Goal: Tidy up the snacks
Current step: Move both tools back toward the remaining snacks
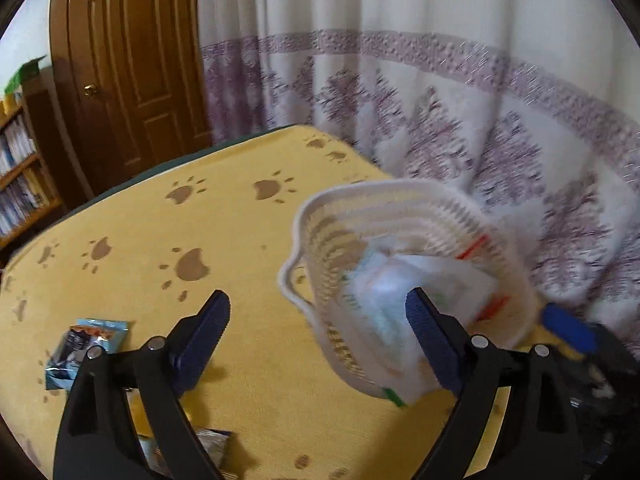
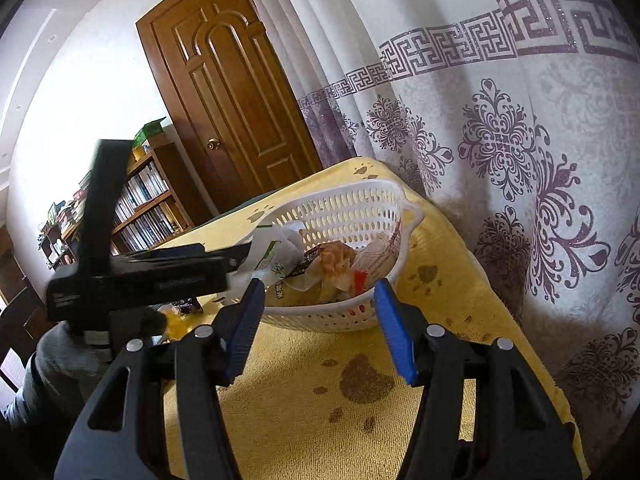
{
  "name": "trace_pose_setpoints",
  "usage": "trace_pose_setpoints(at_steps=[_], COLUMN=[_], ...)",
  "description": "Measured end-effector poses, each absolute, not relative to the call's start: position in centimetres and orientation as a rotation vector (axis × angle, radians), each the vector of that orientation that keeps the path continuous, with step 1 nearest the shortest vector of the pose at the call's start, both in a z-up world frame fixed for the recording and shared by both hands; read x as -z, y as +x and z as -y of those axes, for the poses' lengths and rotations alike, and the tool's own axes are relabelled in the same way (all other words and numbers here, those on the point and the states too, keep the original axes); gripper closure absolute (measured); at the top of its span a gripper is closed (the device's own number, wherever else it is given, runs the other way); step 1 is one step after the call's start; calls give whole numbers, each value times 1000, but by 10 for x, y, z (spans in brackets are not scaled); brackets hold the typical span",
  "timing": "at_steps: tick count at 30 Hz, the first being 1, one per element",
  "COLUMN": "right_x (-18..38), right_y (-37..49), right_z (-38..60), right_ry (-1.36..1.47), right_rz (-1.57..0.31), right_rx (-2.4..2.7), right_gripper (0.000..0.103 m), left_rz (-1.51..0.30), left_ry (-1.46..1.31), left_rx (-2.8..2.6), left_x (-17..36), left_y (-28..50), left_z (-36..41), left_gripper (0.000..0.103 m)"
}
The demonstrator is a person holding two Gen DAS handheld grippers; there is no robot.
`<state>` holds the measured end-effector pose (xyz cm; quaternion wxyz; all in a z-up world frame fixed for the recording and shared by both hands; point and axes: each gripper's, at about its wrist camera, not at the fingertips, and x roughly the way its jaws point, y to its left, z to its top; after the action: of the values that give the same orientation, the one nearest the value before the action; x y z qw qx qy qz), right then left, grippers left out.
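Observation:
A white perforated basket (image 2: 360,208) sits on the yellow paw-print cloth near the curtain and holds several snack packets (image 2: 332,264). It shows blurred in the left wrist view (image 1: 400,200). My left gripper (image 1: 320,340) is open, its right finger over the basket's near side. In the right wrist view its body (image 2: 160,272) reaches to the basket rim beside a white and green packet (image 2: 272,252); contact is unclear. My right gripper (image 2: 318,328) is open and empty just before the basket. A light blue packet (image 1: 86,344) lies on the cloth at the left.
A second packet (image 1: 208,448) lies at the near edge under the left gripper. A patterned curtain (image 2: 500,160) hangs close behind the basket. A wooden door (image 2: 232,92) and a bookshelf (image 2: 136,204) stand beyond the table's far side.

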<state>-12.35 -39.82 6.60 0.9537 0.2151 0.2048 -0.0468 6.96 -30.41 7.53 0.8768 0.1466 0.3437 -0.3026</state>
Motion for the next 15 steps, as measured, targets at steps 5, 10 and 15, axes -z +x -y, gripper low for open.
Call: trace_pose_setpoints(at_steps=[5, 10, 15], right_x=[-66, -65, -65], right_y=[-123, -122, -121], right_z=[398, 398, 397], right_ry=[438, 439, 431], right_rz=[-418, -420, -425], right_rx=[95, 99, 104], right_gripper=[44, 44, 44], left_rz=[-766, -809, -786], left_ry=[313, 269, 234], left_rx=[522, 518, 547], left_x=[-61, -57, -70], left_y=[97, 104, 95], left_z=[307, 297, 289], left_gripper=[13, 13, 13])
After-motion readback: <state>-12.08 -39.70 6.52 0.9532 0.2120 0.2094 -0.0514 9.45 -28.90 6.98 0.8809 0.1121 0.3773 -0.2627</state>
